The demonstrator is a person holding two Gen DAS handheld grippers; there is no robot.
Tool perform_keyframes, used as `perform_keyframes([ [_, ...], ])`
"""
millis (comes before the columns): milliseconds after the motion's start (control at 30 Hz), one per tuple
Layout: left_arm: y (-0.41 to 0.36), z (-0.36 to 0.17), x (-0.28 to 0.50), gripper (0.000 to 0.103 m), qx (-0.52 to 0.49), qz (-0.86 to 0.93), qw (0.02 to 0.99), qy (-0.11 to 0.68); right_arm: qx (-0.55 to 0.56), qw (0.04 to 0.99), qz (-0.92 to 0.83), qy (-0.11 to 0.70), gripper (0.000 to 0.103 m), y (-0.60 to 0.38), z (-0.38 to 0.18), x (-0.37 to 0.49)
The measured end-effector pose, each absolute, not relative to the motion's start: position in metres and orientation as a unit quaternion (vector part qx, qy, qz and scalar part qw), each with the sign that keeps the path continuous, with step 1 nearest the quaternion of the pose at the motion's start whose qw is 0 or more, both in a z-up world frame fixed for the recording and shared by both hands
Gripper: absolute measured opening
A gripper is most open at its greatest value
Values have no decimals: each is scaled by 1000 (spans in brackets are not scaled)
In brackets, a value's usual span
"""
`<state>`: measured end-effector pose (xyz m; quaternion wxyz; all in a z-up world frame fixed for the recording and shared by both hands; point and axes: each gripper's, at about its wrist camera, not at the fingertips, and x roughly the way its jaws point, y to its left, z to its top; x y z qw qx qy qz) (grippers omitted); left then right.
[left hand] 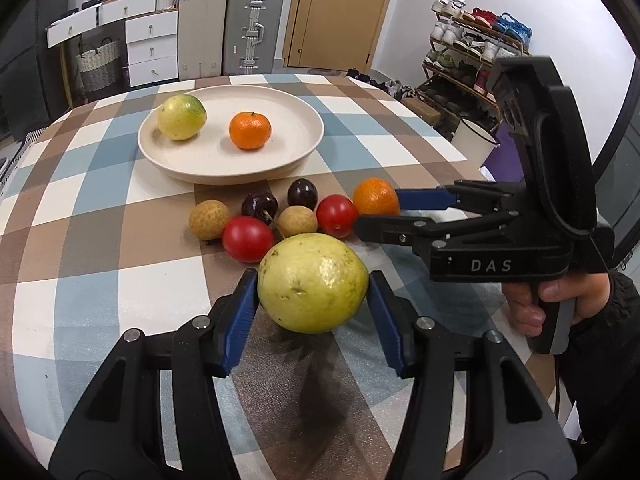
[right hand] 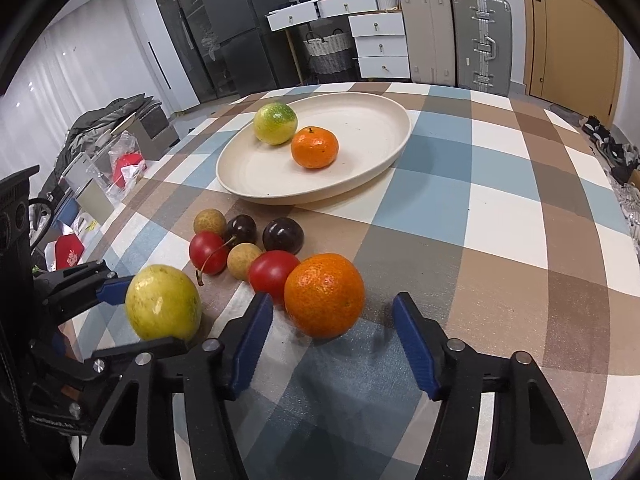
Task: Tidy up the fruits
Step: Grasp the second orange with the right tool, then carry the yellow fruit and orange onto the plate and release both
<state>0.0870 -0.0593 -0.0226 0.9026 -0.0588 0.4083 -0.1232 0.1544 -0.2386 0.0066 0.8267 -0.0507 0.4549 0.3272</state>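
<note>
A yellow guava [left hand: 312, 282] lies on the checked tablecloth between the blue pads of my left gripper [left hand: 313, 322], whose jaws touch or nearly touch its sides; it also shows in the right wrist view [right hand: 163, 302]. My right gripper [right hand: 333, 342] is open around an orange mandarin [right hand: 324, 294], also seen in the left wrist view [left hand: 375, 197], with gaps on both sides. A cream plate [left hand: 280, 152] holds a yellow-green guava [left hand: 182, 117] and a mandarin [left hand: 250, 130]. Two red tomatoes [left hand: 247, 238], two dark plums [left hand: 302, 194] and two tan longans [left hand: 209, 219] lie between.
The round table's far edge lies behind the plate [right hand: 360, 168]. Suitcases [left hand: 252, 28], white drawers [left hand: 152, 46] and a shoe rack [left hand: 472, 52] stand beyond. Clutter sits on the floor at left in the right wrist view [right hand: 120, 160].
</note>
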Motion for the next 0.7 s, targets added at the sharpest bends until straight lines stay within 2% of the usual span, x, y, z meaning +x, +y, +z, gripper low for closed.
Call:
perform_keyframes([
  [133, -53, -17, 89, 52, -63, -116, 906, 402, -41, 824, 343, 450, 46, -237, 7, 154],
  [167, -53, -15, 89, 52, -62, -115, 907, 399, -42, 825, 341, 449, 40, -238, 8, 153],
  [700, -40, 16, 96, 52, -58, -95, 927, 357, -32, 844, 333, 419, 39, -254, 35, 137],
])
